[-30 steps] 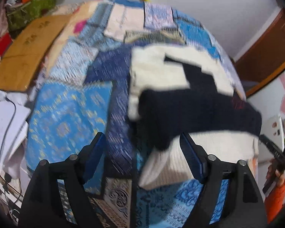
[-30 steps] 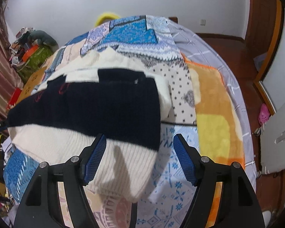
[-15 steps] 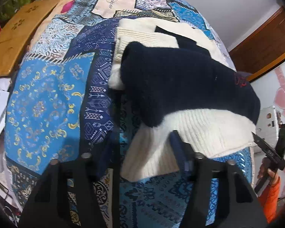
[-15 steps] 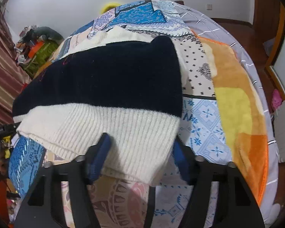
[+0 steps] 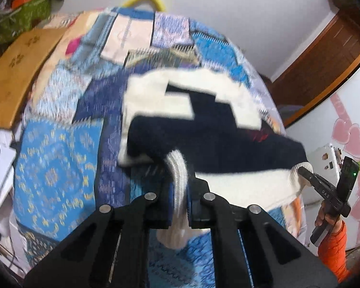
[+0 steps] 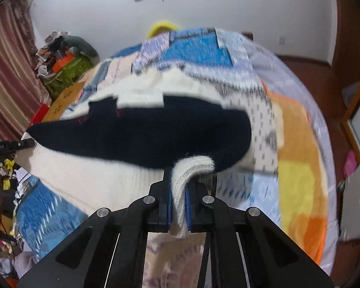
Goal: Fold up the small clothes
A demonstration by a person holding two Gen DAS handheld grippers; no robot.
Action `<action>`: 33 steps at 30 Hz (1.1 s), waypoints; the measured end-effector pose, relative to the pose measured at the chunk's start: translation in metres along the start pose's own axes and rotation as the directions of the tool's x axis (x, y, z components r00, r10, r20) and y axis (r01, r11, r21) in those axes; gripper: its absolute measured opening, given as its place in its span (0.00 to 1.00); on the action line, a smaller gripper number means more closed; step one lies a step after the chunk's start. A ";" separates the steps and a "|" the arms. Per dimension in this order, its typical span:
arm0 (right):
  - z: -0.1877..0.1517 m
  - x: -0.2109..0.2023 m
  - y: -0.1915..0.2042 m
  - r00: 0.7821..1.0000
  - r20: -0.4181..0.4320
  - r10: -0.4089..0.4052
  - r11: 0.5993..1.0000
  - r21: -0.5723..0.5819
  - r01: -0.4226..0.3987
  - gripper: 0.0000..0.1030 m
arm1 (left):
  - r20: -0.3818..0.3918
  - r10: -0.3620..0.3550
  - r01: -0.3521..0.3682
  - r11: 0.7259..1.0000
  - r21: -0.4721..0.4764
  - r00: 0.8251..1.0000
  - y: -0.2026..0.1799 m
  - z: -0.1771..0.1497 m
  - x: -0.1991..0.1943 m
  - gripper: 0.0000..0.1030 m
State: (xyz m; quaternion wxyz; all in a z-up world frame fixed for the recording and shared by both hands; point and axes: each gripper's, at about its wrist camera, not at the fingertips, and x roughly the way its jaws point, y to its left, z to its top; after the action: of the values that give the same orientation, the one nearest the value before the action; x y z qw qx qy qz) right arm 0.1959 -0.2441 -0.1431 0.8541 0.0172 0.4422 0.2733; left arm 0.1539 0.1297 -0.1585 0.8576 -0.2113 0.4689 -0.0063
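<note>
A small knitted sweater [image 5: 218,141], navy with cream bands, lies partly folded on a patchwork bedspread [image 5: 57,168]. My left gripper [image 5: 179,177] is shut on the cream ribbed hem at the sweater's near left corner. In the right wrist view the same sweater [image 6: 141,134] fills the middle, and my right gripper [image 6: 179,182] is shut on the cream hem at its near right corner. The hem is raised off the bed between both grippers. In the left wrist view the right gripper [image 5: 302,171] shows at the far right, held by a hand in an orange sleeve [image 5: 333,247].
A brown cardboard sheet [image 5: 16,72] and green bag [image 5: 19,16] lie at the bed's left side. An orange and yellow blanket [image 6: 297,168] covers the bed's right part. A wooden door [image 5: 324,55] and a white wall stand beyond. Clutter [image 6: 60,55] is heaped by a curtain.
Both grippers went from open around the near hem to shut on it. The hem has lifted off the bedspread and both views tilted upward.
</note>
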 end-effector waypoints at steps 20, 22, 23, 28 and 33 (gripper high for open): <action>0.112 0.038 -0.039 0.985 0.124 -0.118 0.993 0.028 0.115 0.07 | 0.002 0.058 -0.058 0.993 -0.106 0.998 0.026 0.118 0.064 0.07; 0.114 0.051 -0.047 0.988 0.101 -0.121 0.992 0.042 0.117 0.07 | -0.014 0.050 -0.052 0.990 -0.129 0.999 0.034 0.123 0.076 0.07; 0.115 0.057 -0.049 0.988 0.090 -0.123 0.992 0.043 0.120 0.07 | -0.024 0.052 -0.055 0.989 -0.138 0.998 0.038 0.126 0.084 0.07; 0.117 0.087 -0.061 0.991 0.030 -0.127 0.991 0.046 0.125 0.07 | -0.064 0.080 -0.088 0.988 -0.128 0.995 0.045 0.137 0.113 0.07; 0.123 0.108 -0.077 0.996 -0.018 -0.087 0.992 0.086 0.088 0.07 | -0.094 0.083 -0.095 0.987 -0.132 0.992 0.051 0.145 0.134 0.07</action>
State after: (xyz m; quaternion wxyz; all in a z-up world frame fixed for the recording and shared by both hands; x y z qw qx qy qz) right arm 0.3745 -0.2314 -0.1691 0.8604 0.0328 0.4602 0.2164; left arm 0.3365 0.1998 -0.2162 0.8189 -0.2479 0.5147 0.0549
